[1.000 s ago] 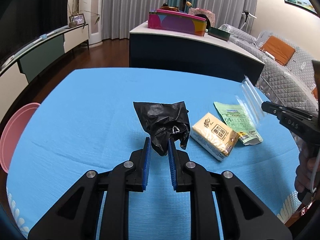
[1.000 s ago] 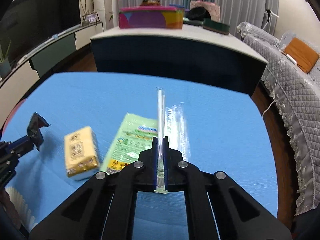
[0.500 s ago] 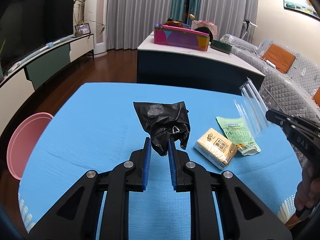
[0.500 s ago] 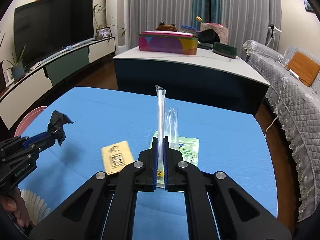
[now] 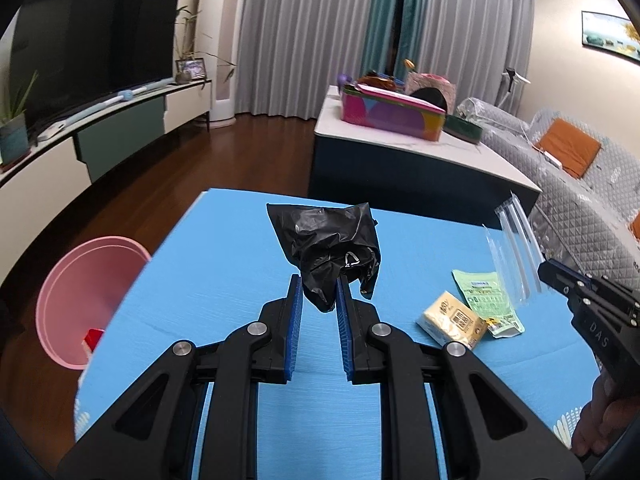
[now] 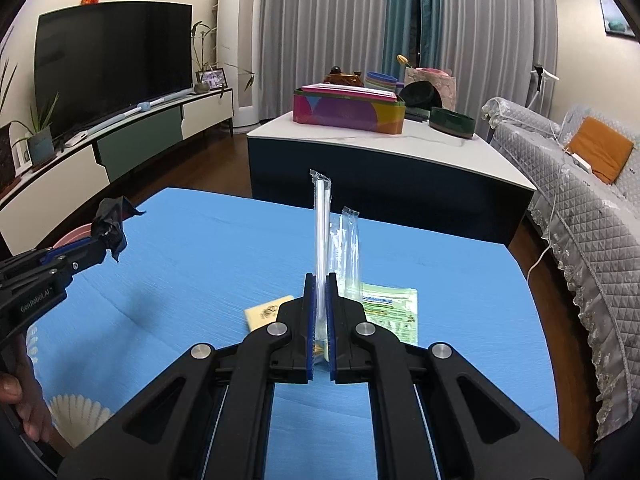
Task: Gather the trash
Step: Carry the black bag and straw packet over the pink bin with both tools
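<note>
Both grippers have risen off the blue table: left gripper pinching a crumpled black bag, right gripper clamping clear straw wrappers. Next (likely), carry both left to the pink bin beside the table.

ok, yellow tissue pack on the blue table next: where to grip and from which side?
Both grippers are full now. The yellow tissue pack lies flat on the blue table, its corner touching the green packet. Come from above and close across its short width at the end away from the green packet, so only the pack gets pinched. It looks soft, so it should give a little.
</note>
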{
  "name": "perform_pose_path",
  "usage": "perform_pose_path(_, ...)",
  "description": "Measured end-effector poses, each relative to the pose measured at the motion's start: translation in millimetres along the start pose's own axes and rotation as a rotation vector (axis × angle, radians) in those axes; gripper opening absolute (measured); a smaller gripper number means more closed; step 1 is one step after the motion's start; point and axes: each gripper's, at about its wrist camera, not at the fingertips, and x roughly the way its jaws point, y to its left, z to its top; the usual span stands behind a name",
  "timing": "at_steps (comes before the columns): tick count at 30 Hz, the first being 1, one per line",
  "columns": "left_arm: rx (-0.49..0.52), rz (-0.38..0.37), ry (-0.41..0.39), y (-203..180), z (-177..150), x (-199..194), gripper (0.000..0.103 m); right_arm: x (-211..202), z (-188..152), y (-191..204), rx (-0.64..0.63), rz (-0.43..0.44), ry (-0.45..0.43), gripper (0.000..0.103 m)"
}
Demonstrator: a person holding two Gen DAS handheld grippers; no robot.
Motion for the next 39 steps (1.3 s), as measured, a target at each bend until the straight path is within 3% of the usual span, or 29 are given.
perform_pose_path(14, -0.093, 0.087, -0.052, 63.5, 16.9, -34.3, 0.017, -7.9, 22.4, 65.7, -0.011, 0.073, -0.038, 0.005)
perform_pose_path(25, -0.144, 0.259, -0.047, 139.9, 43.9, -54.0, 0.017, -3.9, 50.7, 132.1, -0.033, 0.181, -0.055, 0.005)
perform_pose_path(31, -0.207, 0.308, -0.029, 187.3, 55.9, -64.1, 0.017, -1.4, 65.7, 178.1, -0.039, 0.253, -0.065, 0.005)
perform_pose_path(39, -0.163, 0.329, -0.040, 231.5, 78.3, -83.9, 0.017, 2.6, 88.3, 244.6, -0.065, 0.341, -0.076, 0.005)
